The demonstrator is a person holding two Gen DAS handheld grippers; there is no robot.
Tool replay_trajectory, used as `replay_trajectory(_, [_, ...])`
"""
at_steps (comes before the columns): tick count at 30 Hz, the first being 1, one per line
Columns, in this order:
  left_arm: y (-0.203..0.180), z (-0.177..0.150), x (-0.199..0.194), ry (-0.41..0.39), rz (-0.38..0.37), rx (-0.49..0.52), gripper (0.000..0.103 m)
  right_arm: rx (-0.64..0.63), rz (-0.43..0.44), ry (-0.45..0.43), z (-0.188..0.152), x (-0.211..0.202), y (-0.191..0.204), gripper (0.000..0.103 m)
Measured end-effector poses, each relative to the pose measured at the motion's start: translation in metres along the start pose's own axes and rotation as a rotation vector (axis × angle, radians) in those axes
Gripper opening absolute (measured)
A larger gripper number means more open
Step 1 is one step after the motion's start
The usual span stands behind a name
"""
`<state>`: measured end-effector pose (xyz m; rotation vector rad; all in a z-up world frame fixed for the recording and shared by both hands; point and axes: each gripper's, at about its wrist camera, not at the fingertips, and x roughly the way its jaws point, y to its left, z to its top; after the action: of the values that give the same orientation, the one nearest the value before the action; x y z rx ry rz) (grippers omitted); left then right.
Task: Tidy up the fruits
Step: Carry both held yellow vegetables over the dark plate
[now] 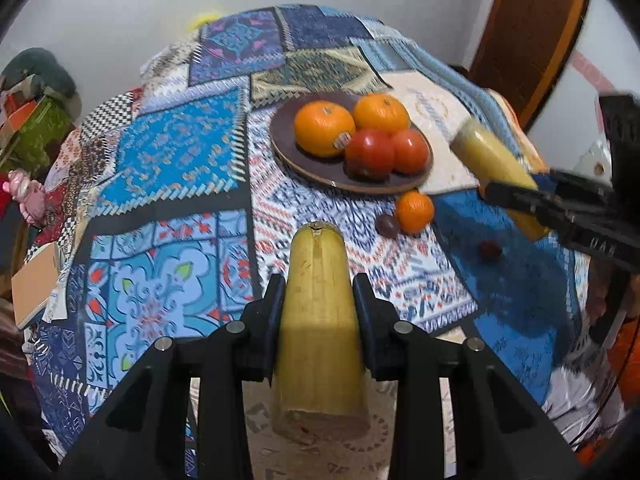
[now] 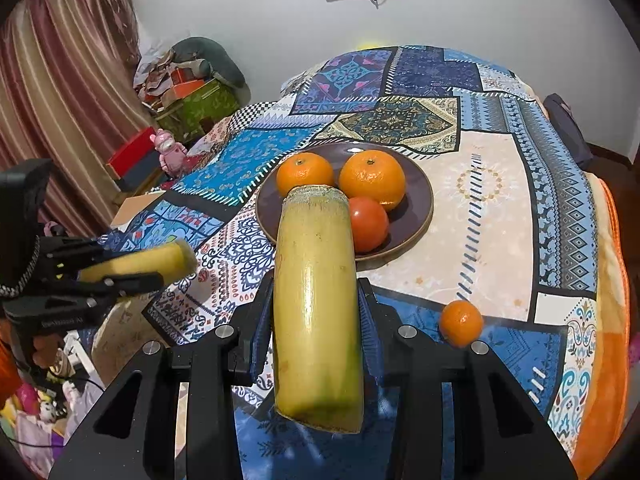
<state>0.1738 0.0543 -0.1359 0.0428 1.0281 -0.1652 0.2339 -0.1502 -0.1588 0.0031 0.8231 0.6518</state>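
A yellow-green stalk section point(image 1: 320, 320) is clamped lengthwise between the jaws of the left gripper point(image 1: 320, 292), tilted steeply down over the patterned cloth point(image 1: 180, 152), presumably for carriage toward the plate point(image 1: 288, 148). A second stalk section point(image 2: 316, 300) is clamped likewise in the right gripper point(image 2: 316, 312), angled down, just short of the plate. A small orange point(image 2: 461, 323) and two dark fruits point(image 1: 387, 225) lie loose nearby.

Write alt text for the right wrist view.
The right gripper is shut on a yellow-green cut sugarcane segment above a blue patchwork tablecloth. Behind it, a dark round plate holds two oranges and a red tomato; a small loose orange lies right. At left, the left gripper holds another cane piece.
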Motion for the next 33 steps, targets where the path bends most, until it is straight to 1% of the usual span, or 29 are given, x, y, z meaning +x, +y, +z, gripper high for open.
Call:
replay_trajectory(5, [0.007, 0.015, -0.008, -0.048, 0.008, -0.023, 0.034, -0.003, -0.004, -0.014, 0.010, 0.001, -0.001, 0.036])
replay_trajectory(11, [0.007, 0.041, -0.014, -0.111, 0.010, -0.031, 0.034, -0.015, -0.016, -0.053, 0.030, -0.001, -0.001, 0.036])
replay_trajectory(16, [0.009, 0.062, -0.011, -0.145, 0.007, -0.038, 0.034, -0.023, -0.029, -0.077, 0.049, 0.003, -0.004, 0.036])
replay_trajectory(19, [0.010, 0.077, -0.007, -0.169, 0.018, -0.046, 0.034, -0.030, -0.037, -0.082, 0.059, 0.008, -0.005, 0.036])
replay_trajectory(26, [0.011, 0.105, 0.011, -0.193, 0.025, -0.052, 0.034, -0.047, -0.052, -0.074, 0.077, 0.030, -0.004, 0.036])
replay_trajectory(33, [0.017, 0.127, 0.040, -0.182, 0.028, -0.064, 0.034, -0.059, -0.062, -0.046, 0.091, 0.056, -0.005, 0.036])
